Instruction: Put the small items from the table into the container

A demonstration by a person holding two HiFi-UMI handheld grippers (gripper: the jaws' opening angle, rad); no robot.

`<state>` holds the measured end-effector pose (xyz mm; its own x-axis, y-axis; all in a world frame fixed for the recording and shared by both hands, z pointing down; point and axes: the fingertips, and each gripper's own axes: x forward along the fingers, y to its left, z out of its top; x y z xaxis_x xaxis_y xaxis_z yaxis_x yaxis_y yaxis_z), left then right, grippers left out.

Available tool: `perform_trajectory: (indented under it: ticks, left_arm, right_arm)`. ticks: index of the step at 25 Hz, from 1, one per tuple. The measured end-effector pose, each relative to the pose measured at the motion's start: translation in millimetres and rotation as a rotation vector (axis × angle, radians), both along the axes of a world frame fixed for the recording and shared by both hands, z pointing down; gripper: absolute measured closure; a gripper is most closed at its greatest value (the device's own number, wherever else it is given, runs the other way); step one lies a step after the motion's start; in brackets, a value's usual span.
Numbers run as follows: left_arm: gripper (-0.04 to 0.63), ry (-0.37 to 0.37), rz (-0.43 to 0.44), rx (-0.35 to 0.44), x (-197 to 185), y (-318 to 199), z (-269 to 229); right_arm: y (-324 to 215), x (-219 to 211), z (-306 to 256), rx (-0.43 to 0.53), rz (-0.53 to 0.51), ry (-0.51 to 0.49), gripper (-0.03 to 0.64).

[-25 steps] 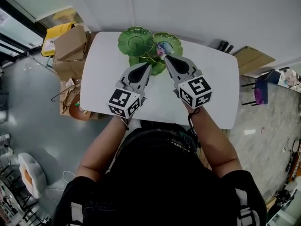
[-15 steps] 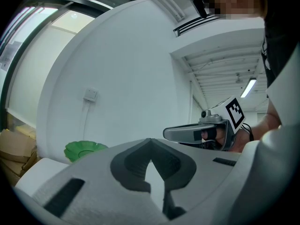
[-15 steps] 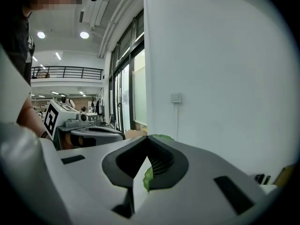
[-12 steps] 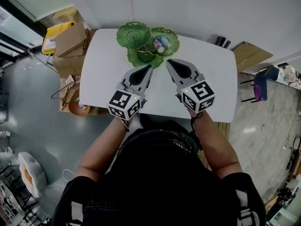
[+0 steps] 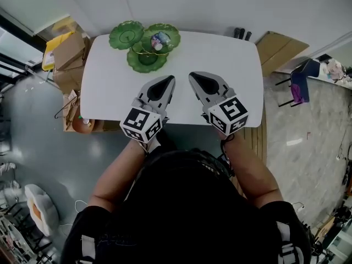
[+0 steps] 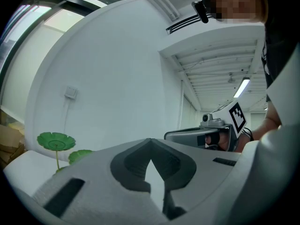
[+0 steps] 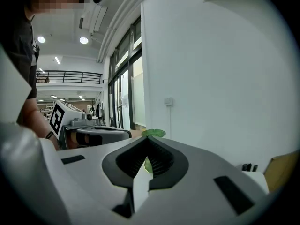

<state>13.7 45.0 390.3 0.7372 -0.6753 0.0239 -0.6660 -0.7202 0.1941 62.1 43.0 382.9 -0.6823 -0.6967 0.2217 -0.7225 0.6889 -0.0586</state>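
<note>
Head view steep down over table (image 5: 220, 54); gripper views lvl; all share green dishes (image 5: 146, 59) (image 6: 56, 141) (image 7: 153, 133).

The bench (image 5: 231, 65) is pushed up near the wall. The container (image 5: 147, 59) sits on its far left corner: three dishes bunched together, one left, one right, one nearer us between them. The small items (image 5: 160, 40) are in the right-hand dish, maybe two or three, too tiny to say for sure. The left tool (image 5: 169, 80) and right tool (image 5: 193, 76) are side by side over the near half of the bench, well apart from the container. A couple of small dark things (image 5: 241, 34) sit at the far edge, right of centre. Cardboard boxes (image 5: 69, 51) are on the floor left of the bench. A flat board (image 5: 278, 48) is off its far right corner, with a chair (image 5: 300, 87) further right.
</note>
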Motion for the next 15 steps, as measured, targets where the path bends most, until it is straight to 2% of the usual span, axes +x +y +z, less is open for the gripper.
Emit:
perform_trajectory:
  ticks: [8, 15]
  left_arm:
    - [0.588, -0.026, 0.06, -0.001, 112.8, 98.8, 8.0]
    - [0.588, -0.028, 0.051, -0.008, 151.8, 143.8, 10.7]
  right_arm:
    - [101.2, 95.2, 7.6, -0.004, 0.008, -0.007, 0.601]
    - [149.2, 140.2, 4.1, 0.001, 0.019, -0.017, 0.601]
